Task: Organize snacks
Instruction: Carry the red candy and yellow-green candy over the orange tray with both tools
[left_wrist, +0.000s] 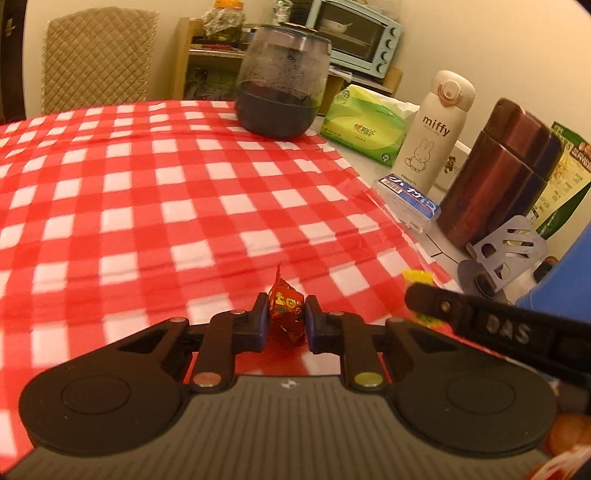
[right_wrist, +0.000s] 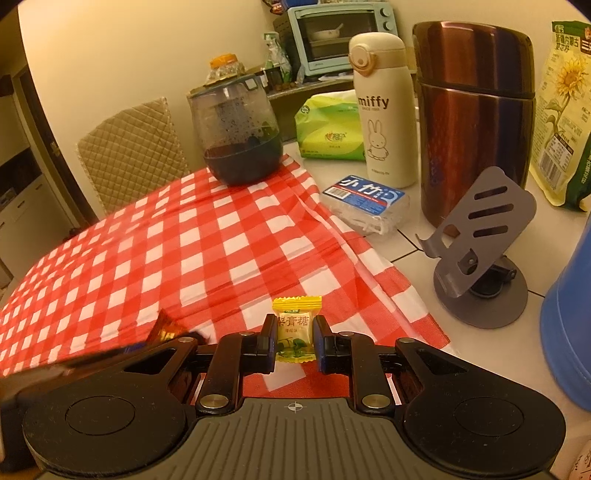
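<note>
My left gripper (left_wrist: 286, 320) grips a red candy (left_wrist: 285, 308); my right gripper (right_wrist: 295, 343) clamps a yellow candy (right_wrist: 296, 328), both near the red checked cloth's (left_wrist: 177, 192) near-right corner.

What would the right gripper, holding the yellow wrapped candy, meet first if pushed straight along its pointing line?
Probably the red-and-white checked tablecloth: the right gripper, shut on the yellow wrapped candy, angles downward. Nothing else stands directly ahead; depth is uncertain.

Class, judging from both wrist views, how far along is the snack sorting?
Done: nothing visibly sorted yet; no snack container is identifiable. In hand: the left gripper is shut on a red foil-wrapped candy, the right gripper on a yellow-green wrapped candy, both above the red-and-white checked tablecloth. Left: placing both.
</note>
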